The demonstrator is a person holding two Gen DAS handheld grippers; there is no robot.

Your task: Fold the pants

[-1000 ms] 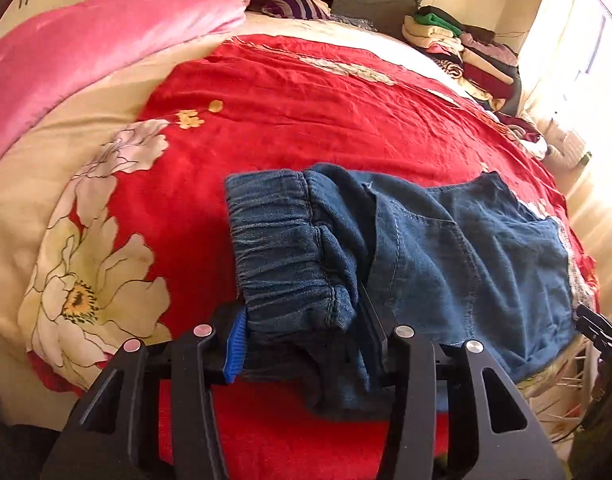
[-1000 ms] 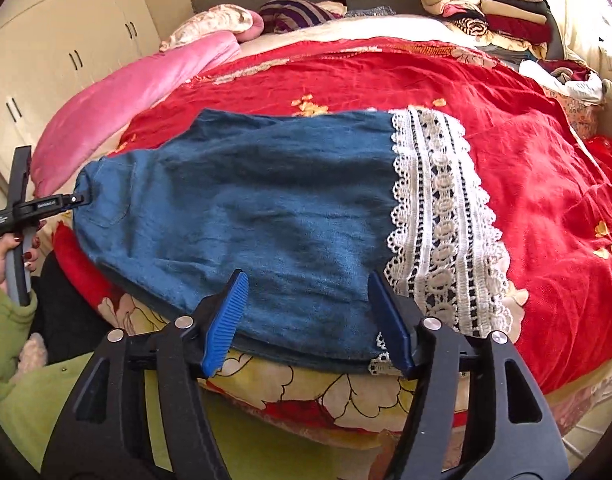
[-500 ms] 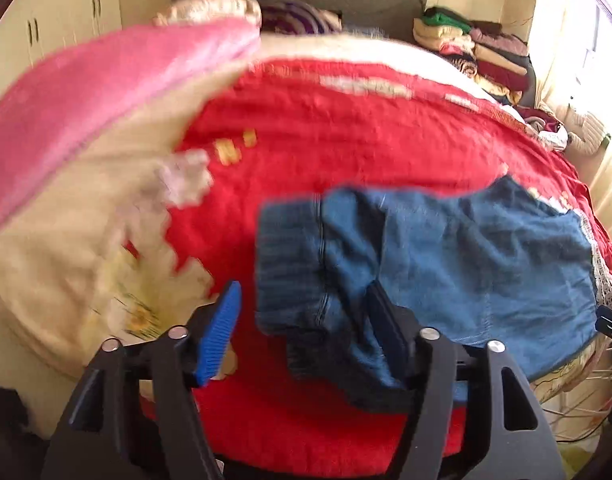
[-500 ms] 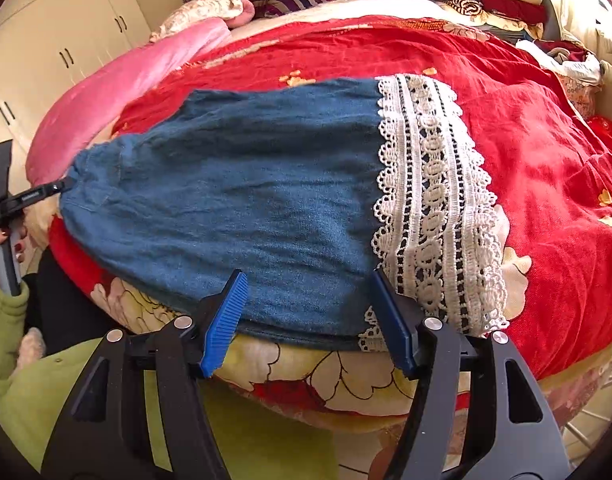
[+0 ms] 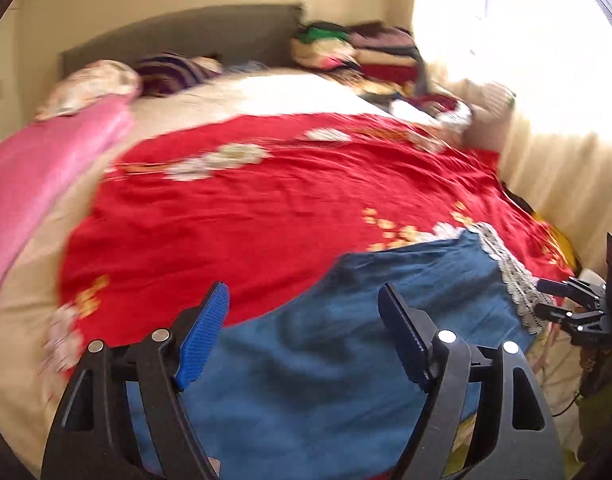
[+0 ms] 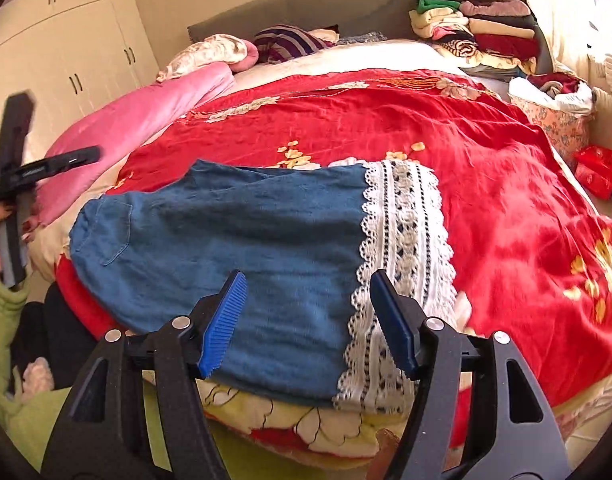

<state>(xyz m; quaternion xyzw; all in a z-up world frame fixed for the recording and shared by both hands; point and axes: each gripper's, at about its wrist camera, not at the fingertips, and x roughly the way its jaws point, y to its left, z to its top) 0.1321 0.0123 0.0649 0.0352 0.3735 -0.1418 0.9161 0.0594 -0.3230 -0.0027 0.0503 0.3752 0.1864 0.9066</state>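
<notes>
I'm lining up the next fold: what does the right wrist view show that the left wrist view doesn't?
Only the right wrist view shows the whole pants laid flat, with the back pocket at their left end, the full lace hem, the wardrobe doors, and the left claw off the fabric.

Only the left wrist view, which is blurred, shows the right claw at the lace edge and the bright curtain.

Both show open claws over denim, the red bedspread, pink blanket and stacked clothes.

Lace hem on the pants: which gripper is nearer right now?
Right. The right gripper hovers open at the lace hem on the pants. The left gripper is open over the waist end, far from it.
</notes>
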